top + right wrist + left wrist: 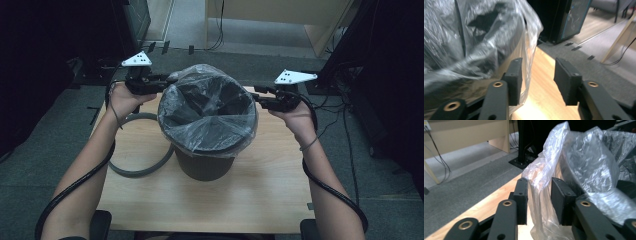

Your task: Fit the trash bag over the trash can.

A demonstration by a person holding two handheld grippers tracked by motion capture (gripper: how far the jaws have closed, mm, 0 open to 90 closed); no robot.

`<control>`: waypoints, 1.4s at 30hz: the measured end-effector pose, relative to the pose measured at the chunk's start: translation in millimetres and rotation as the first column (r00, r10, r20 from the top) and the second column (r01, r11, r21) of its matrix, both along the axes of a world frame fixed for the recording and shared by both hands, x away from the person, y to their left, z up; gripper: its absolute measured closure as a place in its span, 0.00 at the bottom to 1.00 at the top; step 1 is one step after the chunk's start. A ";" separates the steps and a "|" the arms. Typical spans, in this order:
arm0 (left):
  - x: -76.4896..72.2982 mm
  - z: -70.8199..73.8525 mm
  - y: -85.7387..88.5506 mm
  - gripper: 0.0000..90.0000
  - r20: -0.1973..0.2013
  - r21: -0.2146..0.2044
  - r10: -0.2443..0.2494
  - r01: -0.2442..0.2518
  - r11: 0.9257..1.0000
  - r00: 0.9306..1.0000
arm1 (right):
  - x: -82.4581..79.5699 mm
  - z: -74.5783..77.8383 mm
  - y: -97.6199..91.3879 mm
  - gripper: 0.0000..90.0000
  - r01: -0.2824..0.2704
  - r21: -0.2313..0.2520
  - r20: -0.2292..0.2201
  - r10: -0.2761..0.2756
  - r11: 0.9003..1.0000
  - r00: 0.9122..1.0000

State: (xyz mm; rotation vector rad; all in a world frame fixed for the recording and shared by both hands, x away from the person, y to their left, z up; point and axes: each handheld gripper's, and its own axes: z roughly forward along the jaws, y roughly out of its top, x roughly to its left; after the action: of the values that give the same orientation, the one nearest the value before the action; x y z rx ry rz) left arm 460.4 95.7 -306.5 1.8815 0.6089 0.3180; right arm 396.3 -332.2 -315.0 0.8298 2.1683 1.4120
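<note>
While both forearms reach in from the near edge of the worktop (260, 180), a dark bin (205, 165) stands at its middle, lined with a clear plastic bag (207, 107) folded over the rim. Beside the bin lies a grey ring (142, 170). At the rim's left, the left gripper (539, 195) has its jaws partly apart with a fold of bag film between them, not pinched. At the right, the right gripper (537, 77) stands partly apart too, one pad against the film.

- Bin (204, 165): dark grey.
- Liner bag (210, 107): clear, glossy.
- Table (270, 185): light wood grain.
- Hose (140, 170): grey.
- Left gripper (539, 195), right gripper (537, 77): black.
</note>
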 end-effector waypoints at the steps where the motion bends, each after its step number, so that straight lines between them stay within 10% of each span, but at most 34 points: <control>1: -0.5 2.9 1.8 0.71 0.004 -0.005 0.004 -0.004 1.000 1.000 | -0.9 2.7 -1.2 0.61 0.001 0.002 0.009 -0.001 1.000 1.000; 8: -9.6 23.0 14.6 0.64 -0.002 -0.027 -0.021 0.021 0.999 1.000 | -10.8 25.1 -6.5 0.61 -0.026 0.068 0.043 0.023 0.997 0.999; 13: -20.9 32.6 18.1 0.64 0.016 -0.017 -0.050 0.050 0.999 0.999 | -19.0 30.7 6.9 0.78 -0.116 0.024 0.058 0.115 0.993 0.992; 19: -29.1 29.5 20.2 0.79 -0.014 0.012 -0.104 0.104 0.995 0.995 | -18.8 30.2 22.9 0.72 -0.142 0.033 0.008 0.142 0.989 0.990; 28: -39.3 25.5 28.6 0.72 -0.063 -0.078 -0.129 0.124 0.989 0.990 | -29.8 36.1 40.0 0.78 -0.203 0.036 -0.067 0.205 0.979 0.976; 42: -72.9 21.1 24.2 0.60 -0.036 -0.029 -0.125 0.124 0.992 0.991 | -70.6 30.1 41.7 0.56 -0.289 0.090 -0.083 0.296 0.953 0.952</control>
State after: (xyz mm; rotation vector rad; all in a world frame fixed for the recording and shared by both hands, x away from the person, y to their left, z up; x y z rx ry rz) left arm 387.6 119.9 -285.4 1.8939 0.5153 0.1923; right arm 325.7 -290.4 -284.9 0.6311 2.4015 1.6365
